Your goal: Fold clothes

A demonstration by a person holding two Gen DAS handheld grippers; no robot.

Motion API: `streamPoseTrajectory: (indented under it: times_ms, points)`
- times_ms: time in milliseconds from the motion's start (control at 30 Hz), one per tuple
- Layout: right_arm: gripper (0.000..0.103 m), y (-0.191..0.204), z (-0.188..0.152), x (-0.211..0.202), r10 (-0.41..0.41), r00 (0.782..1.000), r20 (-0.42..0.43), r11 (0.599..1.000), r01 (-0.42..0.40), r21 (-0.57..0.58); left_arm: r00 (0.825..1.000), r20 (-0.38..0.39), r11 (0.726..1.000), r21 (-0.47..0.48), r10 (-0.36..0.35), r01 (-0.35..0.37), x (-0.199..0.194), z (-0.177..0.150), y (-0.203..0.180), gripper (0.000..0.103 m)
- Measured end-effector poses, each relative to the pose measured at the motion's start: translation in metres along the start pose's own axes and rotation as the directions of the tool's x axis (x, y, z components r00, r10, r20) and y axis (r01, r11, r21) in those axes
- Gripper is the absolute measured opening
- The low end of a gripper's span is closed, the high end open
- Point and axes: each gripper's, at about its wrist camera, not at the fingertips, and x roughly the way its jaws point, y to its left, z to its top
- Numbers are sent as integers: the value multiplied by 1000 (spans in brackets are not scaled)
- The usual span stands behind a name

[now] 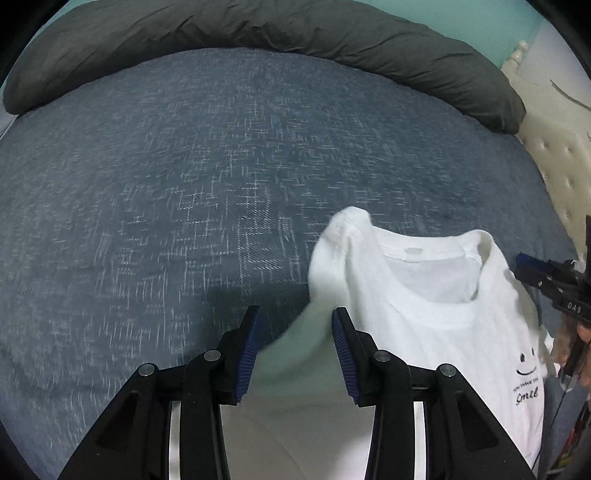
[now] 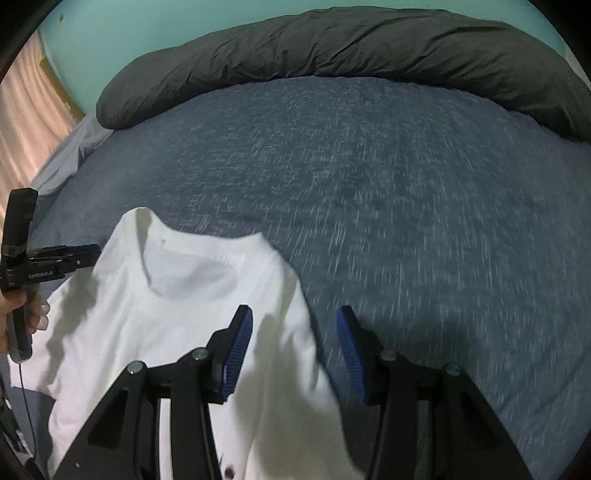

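A white T-shirt (image 1: 424, 314) with a small smiley print lies collar-up on the blue bed cover (image 1: 184, 184). My left gripper (image 1: 295, 317) stands open over the shirt's left shoulder. Blurred slack cloth runs between its blue pads, and they do not press on it. In the right wrist view the shirt (image 2: 147, 325) spreads to the lower left. My right gripper (image 2: 295, 314) is open at its right shoulder, with the cloth edge between the jaws and loose. Each gripper shows in the other's view: the right gripper (image 1: 532, 269) and the left gripper (image 2: 88, 253), held by a hand (image 2: 22, 306).
A dark grey duvet roll (image 1: 258, 33) lies along the far edge of the bed. A cream tufted headboard (image 1: 554, 155) rises at the right, and a pink curtain (image 2: 22, 129) hangs at the left. Blue cover (image 2: 406, 203) stretches beyond the shirt.
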Motion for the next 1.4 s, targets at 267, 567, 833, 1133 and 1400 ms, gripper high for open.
streamPoseTrajectory:
  times_ms: [267,567,833,1133,1400]
  points:
    - [48,13,18,38,-6,999,-44,997,2,-78,999,8,998,35,-44,44,10,-1,2,24]
    - [5,25,16,39,-23,1000,3,994,23,-111,999,45,994,108,-3,-2,-4,-2,-13,6]
    - [4,23,38,0,-56,991,122,995,66,-80,986,144,992,71,89,-100,-39,32,-4,5]
    - [3,11,87,-19,-103,977,187,992,115,-53,974,177,987,50,141,-152,-41,76,-4,5]
    - [3,1,91,28,-103,987,120,994,106,-16,973,108,973,82,205,-215,9,83,-10,5]
